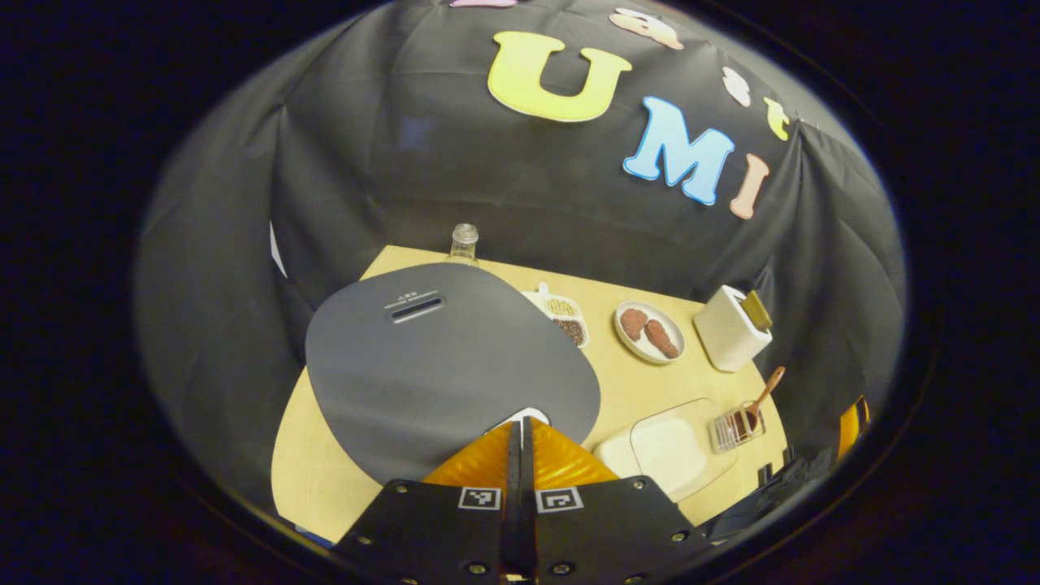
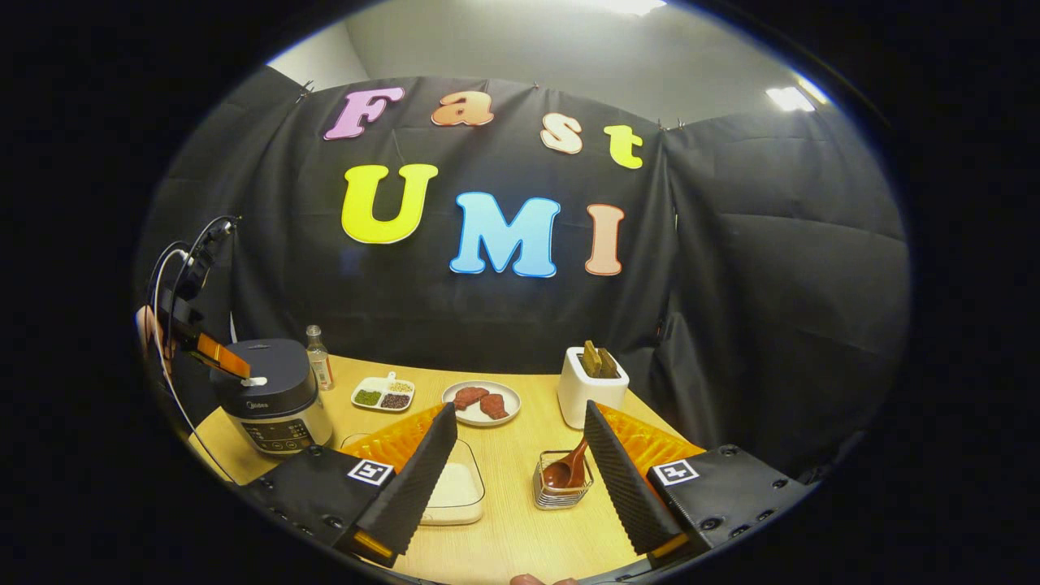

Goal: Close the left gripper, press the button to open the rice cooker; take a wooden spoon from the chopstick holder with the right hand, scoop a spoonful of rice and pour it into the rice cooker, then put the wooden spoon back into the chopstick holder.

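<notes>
The bench (image 2: 520, 520) is a pale wood top that fills the lower middle of the right gripper view, and it shows as a tan patch in the lower half of the left gripper view.

The rice cooker (image 1: 439, 366) takes up the centre of the left gripper view as a broad dark lid, still shut. In the right gripper view it stands at the left edge of the bench.

The left gripper (image 1: 520, 426) sits at the bottom centre of its own view, its fingers pressed together, tips at the white button (image 1: 524, 416) on the near rim of the lid.

The right gripper (image 2: 520, 431) hangs over the near bench at the bottom of its view, fingers spread wide and holding nothing.

A white toaster (image 2: 591, 388) stands right of centre there. A clear container of rice (image 2: 455, 491) lies low in the frame beside the right gripper's left-hand finger.

A plate (image 2: 481, 402) with brown pieces and a small divided dish (image 2: 382, 394) sit mid-bench.

The wire chopstick holder (image 2: 562, 481) is between the spread fingers. The wooden spoon (image 2: 565, 470) stands in it, leaning.

A small bottle (image 2: 318, 357) stands behind the cooker.
</notes>
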### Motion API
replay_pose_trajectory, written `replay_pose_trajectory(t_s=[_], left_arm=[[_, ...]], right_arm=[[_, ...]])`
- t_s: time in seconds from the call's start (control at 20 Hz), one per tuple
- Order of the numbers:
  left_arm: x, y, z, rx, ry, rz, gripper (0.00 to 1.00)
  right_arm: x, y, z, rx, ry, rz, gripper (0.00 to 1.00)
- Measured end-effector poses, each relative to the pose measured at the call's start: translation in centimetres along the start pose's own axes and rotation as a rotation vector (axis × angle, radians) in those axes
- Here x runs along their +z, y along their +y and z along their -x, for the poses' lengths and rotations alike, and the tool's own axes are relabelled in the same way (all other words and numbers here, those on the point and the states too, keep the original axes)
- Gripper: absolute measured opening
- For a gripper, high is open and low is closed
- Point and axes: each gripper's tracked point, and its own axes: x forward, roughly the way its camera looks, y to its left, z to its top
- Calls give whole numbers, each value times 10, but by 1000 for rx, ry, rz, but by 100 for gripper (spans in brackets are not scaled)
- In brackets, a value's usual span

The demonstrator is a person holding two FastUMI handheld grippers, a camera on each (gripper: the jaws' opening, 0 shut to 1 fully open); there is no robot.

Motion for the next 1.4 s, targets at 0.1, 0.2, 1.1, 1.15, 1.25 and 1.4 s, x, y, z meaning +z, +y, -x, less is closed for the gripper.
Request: replay_pose_trajectory(t_s=[0.1, 0.2, 1.1, 1.15, 1.25, 1.4], left_arm=[[-3, -4, -6, -16, 18, -10, 1], [-2, -5, -9, -22, 13, -23, 1], [-15, -15, -18, -60, 53, -28, 2], [-15, -16, -18, -47, 59, -40, 2], [-15, -17, -19, -11, 70, -80, 2], [-12, -18, -18, 66, 84, -135, 2]], right_arm=[[-6, 1, -1, -8, 20, -3, 97], [-12, 4, -2, -12, 38, -1, 100], [-27, 1, -18, 4, 134, 12, 100], [-26, -1, -19, 8, 136, 11, 99], [-21, -10, -26, 18, 129, 4, 98], [-19, -28, -42, 34, 129, -11, 98]])
